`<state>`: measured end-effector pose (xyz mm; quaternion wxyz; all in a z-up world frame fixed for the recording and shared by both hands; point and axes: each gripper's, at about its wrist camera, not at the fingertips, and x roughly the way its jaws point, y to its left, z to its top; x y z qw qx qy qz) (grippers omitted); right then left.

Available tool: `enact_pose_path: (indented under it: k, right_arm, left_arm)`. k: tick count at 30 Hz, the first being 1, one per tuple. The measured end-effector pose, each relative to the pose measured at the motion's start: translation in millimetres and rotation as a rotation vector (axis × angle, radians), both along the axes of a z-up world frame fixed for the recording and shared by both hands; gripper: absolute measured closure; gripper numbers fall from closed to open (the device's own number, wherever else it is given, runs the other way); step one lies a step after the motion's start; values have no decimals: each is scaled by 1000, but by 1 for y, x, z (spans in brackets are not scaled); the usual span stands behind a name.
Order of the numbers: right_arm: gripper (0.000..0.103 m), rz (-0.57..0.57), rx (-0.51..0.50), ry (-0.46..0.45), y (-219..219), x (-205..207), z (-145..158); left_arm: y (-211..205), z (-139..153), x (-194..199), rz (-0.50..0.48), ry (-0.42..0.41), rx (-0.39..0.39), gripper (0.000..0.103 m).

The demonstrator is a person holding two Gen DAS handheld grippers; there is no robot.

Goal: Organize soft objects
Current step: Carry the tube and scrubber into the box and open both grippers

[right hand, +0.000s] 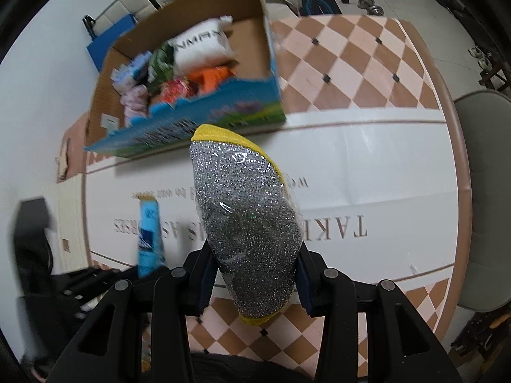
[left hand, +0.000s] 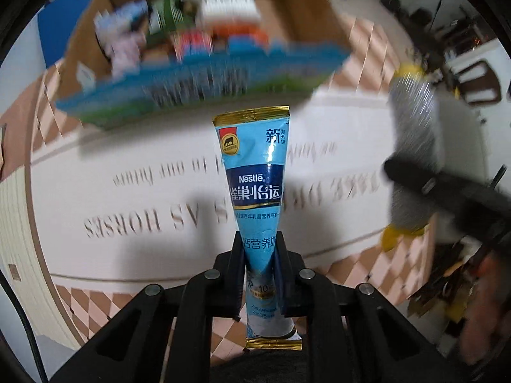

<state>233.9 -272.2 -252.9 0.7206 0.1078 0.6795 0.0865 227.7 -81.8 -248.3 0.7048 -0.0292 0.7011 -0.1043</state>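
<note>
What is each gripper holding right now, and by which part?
Left gripper: the blue Nestle sachet, pinched on its lower half. Right gripper: the silver scouring sponge with yellow edging, clamped across its lower half.

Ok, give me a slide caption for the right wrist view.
Right gripper clamps a silver glittery yellow-edged scouring pad above the checkered table.

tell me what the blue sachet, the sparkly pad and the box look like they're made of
Blue sachet: glossy plastic or foil film, judging by glare streaks and crimped gold ends.
Sparkly pad: likely a metallic-thread scouring sponge with yellow edging, in clear wrap that creases and shines.
Box: corrugated cardboard, brown inside, printed blue outside.
</note>
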Motion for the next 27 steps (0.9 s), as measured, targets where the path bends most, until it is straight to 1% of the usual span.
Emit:
enact_pose_path:
  k: [3,6,9,13,15,17,19,23,27]
  right_arm:
    - [58,5,21,-32,6,11,17]
    - [58,10,32,-63,13,25,31]
    - [58,13,43,-89,21,46,44]
    - [58,12,29,-126,30,81,54]
    - [58,-2,21,-126,34,99,54]
    - [58,-24,23,-112,36,120,48]
    - [58,-49,34,-90,38,138,39]
    - [58,-108,51,-36,36,163,19]
    - [58,-138,42,-3,33,183,2]
  left_arm:
    - [8,27,29,24,-56,-3,90]
    - [18,40,60,48,-90,8,90]
    - [30,46,88,66,-107,16,90]
    - [37,50,140,73,-106,0,90]
    - [33,47,165,75,-96,-6,90]
    - [27,40,197,62,-55,-47,90]
    - [18,31,223,56,-30,-60,90]
    - [-5,13,264,9,16,-54,90]
    - [-29,-11,293,-37,60,-13,90]
